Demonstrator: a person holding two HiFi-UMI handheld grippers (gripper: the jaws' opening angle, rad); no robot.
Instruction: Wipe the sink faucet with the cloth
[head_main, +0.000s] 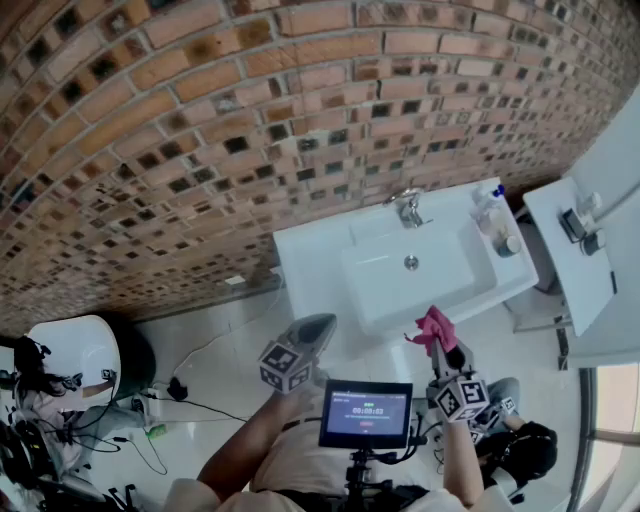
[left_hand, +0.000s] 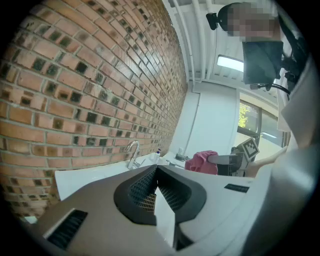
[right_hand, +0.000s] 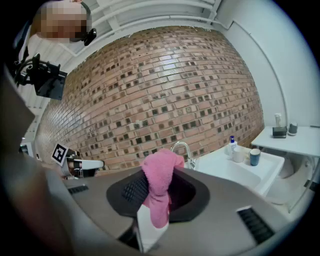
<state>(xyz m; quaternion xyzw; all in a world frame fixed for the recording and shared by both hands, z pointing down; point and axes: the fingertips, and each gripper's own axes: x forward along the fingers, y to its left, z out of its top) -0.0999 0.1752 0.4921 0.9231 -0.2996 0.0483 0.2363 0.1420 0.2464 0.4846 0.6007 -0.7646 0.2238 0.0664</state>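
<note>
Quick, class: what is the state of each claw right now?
Left claw: closed, holding nothing.
Right claw: closed on the crumpled pink cloth.

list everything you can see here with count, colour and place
wall: 1, red-brown brick, fills the upper head view
sink: 1, white, against the wall
faucet: 1, silver, back edge of the sink
bottle: 1, white with blue top, sink's right end
cups: 2, one white, one blue, beside the bottle
shelf: 1, white, right of the sink, small things on it
cables: several, black, floor at lower left
cloth: 1, pink, held in front of the sink
screen: 1, black, lit, close in front of the person
left gripper: 1, grey, jaws shut on nothing
right gripper: 1, grey, jaws shut on the cloth
</note>
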